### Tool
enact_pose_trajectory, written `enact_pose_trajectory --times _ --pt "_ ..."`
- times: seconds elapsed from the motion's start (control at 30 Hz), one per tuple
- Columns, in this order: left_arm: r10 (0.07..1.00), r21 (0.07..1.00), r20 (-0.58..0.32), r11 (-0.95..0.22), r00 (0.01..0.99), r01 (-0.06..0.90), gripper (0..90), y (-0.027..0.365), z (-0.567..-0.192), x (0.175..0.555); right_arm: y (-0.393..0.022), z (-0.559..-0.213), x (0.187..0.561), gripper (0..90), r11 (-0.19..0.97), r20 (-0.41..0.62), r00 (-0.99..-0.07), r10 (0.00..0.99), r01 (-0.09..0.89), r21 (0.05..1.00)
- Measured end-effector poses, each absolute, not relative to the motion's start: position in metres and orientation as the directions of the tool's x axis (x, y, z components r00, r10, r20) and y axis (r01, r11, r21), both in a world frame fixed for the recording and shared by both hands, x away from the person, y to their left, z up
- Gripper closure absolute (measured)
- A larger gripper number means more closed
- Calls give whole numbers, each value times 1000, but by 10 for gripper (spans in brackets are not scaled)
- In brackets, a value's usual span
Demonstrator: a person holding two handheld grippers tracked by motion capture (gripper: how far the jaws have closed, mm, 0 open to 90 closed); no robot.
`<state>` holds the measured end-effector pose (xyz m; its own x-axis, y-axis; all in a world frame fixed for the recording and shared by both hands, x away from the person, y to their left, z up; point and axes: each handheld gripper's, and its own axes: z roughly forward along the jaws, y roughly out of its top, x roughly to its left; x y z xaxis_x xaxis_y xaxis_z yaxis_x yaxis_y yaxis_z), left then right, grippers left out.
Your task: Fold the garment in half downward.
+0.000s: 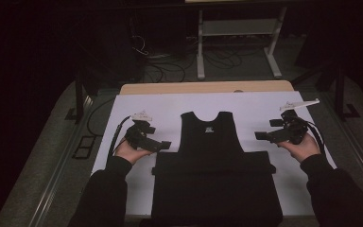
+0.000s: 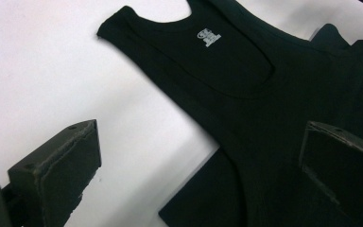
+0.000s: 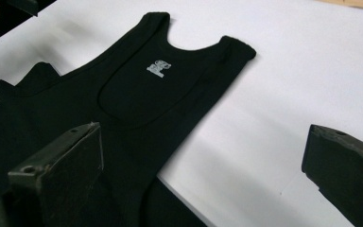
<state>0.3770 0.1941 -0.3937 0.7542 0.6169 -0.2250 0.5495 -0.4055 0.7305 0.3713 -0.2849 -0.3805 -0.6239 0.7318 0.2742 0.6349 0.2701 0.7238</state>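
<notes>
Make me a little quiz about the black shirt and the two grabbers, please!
1. True or false: the left gripper is open.
2. What lies on the white sheet between the grippers? A) tank top B) towel C) hat
3. Fill in: the right gripper is held to the top's ____ side, not touching it.

Key: 1 true; 2 A; 3 right

dim room, dark edges; soft, slightly blurred pictures.
</notes>
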Motion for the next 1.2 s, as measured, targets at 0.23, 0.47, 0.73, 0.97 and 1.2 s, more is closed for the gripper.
enact_pose_trajectory --times 0.23,0.47,0.73,0.97,1.2 --pt "609 732 -221 -413 762 542 0 186 -391 385 -281 -377 379 0 279 267 -635 725 625 729" --pt "613 733 -224 -406 758 545 0 182 -390 396 -276 -375 388 0 287 264 -638 723 625 726" --pt "620 738 -226 -394 751 547 0 181 -389 404 -270 -377 397 0 290 266 -636 724 631 720" --pt "621 733 -217 -407 754 546 0 178 -388 411 -265 -380 408 0 299 267 -635 725 639 709" --pt "624 733 -218 -403 750 548 0 175 -389 420 -259 -387 416 0 310 266 -636 724 645 698"
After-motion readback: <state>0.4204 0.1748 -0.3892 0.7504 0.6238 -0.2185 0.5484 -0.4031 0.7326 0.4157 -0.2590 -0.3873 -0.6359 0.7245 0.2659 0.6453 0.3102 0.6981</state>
